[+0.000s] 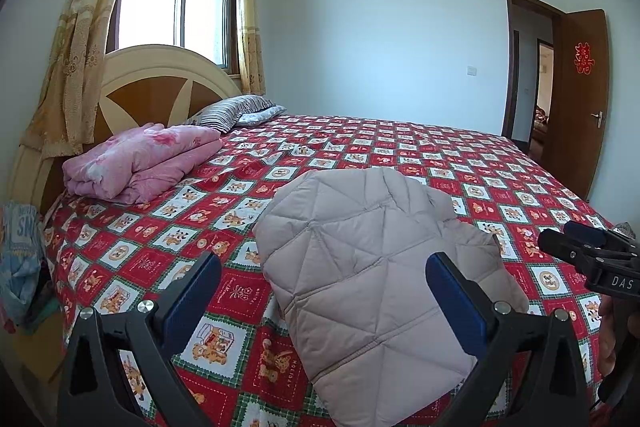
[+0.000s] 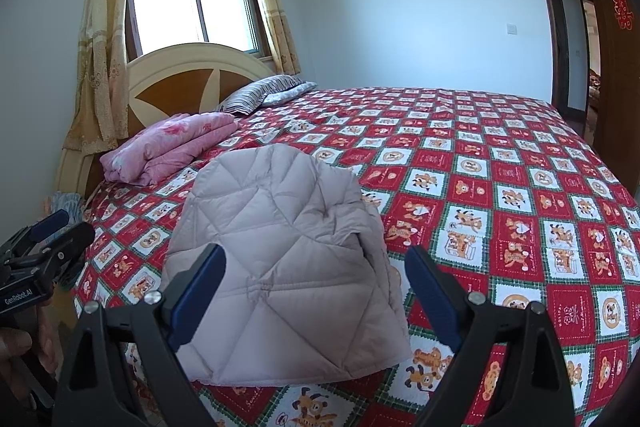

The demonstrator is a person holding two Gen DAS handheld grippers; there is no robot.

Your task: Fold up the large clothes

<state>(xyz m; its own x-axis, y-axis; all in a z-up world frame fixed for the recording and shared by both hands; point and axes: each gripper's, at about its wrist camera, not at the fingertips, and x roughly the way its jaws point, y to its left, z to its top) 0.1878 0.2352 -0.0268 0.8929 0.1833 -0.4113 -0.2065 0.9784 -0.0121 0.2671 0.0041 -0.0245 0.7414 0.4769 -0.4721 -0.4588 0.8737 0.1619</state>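
Observation:
A pale pinkish-grey quilted jacket (image 1: 360, 247) lies folded into a compact bundle on the red patterned bedspread (image 1: 440, 155), near the bed's front edge. It also shows in the right wrist view (image 2: 280, 259). My left gripper (image 1: 324, 279) is open and empty, raised above the jacket's near end. My right gripper (image 2: 316, 275) is open and empty, also above the jacket's near part. The right gripper shows at the right edge of the left wrist view (image 1: 576, 243), the left gripper at the left edge of the right wrist view (image 2: 52, 231).
A folded pink quilt (image 1: 140, 163) and striped pillows (image 1: 236, 111) lie by the wooden headboard (image 1: 160, 83). Clothes (image 1: 20, 259) hang off the bed's left side. An open brown door (image 1: 576, 99) stands at the right. The bedspread (image 2: 500, 187) is bare to the right.

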